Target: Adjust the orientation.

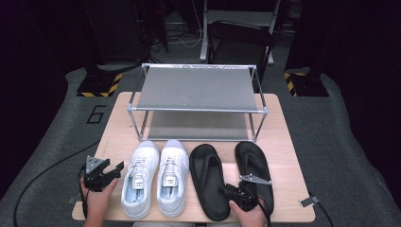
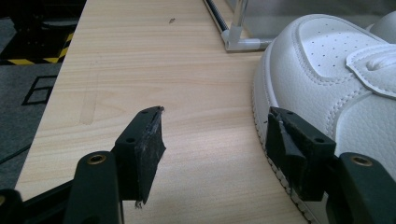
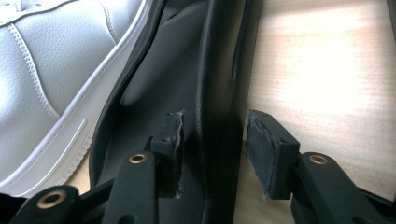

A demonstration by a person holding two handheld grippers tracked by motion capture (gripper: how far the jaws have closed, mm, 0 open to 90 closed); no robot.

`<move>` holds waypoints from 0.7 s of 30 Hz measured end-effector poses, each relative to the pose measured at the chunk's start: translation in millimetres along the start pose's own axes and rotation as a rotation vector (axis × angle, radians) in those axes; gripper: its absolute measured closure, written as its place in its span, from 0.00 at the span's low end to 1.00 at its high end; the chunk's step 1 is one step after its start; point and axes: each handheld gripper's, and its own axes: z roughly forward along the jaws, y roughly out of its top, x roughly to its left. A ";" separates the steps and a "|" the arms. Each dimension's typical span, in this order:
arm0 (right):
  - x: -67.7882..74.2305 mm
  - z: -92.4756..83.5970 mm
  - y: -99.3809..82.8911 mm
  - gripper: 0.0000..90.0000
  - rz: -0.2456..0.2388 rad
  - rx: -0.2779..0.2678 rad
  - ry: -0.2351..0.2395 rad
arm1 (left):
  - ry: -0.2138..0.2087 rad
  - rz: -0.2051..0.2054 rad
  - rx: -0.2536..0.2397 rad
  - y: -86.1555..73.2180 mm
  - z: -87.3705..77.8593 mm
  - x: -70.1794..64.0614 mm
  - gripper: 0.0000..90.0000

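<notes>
My right gripper (image 3: 212,154) straddles the outer rim of the left black flip-flop (image 3: 187,84) near its heel: jaws parted, one pad inside the footbed, the other over bare wooden table (image 3: 317,70), neither pressing. My left gripper (image 2: 215,144) is released, wood between its pads, the white sneaker (image 2: 336,79) touching its right pad

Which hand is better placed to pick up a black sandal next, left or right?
Right. The right gripper already straddles the edge of the left black sandal, jaws open around it. The left gripper waits open beside the white sneaker, a shoe pair away from the sandals.
</notes>
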 end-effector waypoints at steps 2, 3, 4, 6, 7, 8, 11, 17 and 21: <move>0.8 -1.5 -0.8 0.60 0.009 0.012 -0.004 | 0.002 -0.003 -0.013 -0.5 0.9 0.1 0.41; 1.0 -1.4 -1.9 0.58 -0.010 0.001 -0.014 | 0.001 -0.002 -0.008 -0.3 0.5 0.4 0.41; 2.6 -2.0 -3.3 0.58 -0.006 -0.002 -0.024 | 0.001 -0.002 -0.008 -0.3 0.5 0.4 0.41; 2.4 -1.9 -4.2 0.59 -0.009 -0.008 -0.025 | -0.001 0.001 -0.002 0.1 -0.1 0.8 0.41; 2.6 -1.6 -4.9 0.59 0.012 -0.005 -0.015 | -0.001 0.001 -0.003 0.1 -0.1 0.7 0.41; 1.6 -1.1 -5.9 0.60 0.024 -0.010 -0.005 | -0.001 0.002 -0.003 0.1 -0.2 0.6 0.41; -3.6 0.7 -7.8 0.63 0.087 -0.004 0.048 | 0.000 0.000 -0.004 0.2 -0.5 0.3 0.41; -5.8 0.8 -7.2 0.66 0.122 0.001 0.065 | 0.001 0.000 -0.003 0.3 -0.4 0.6 0.41; -8.6 -0.7 -8.1 0.70 0.172 -0.010 0.083 | 0.004 0.002 -0.006 0.4 -0.7 0.5 0.41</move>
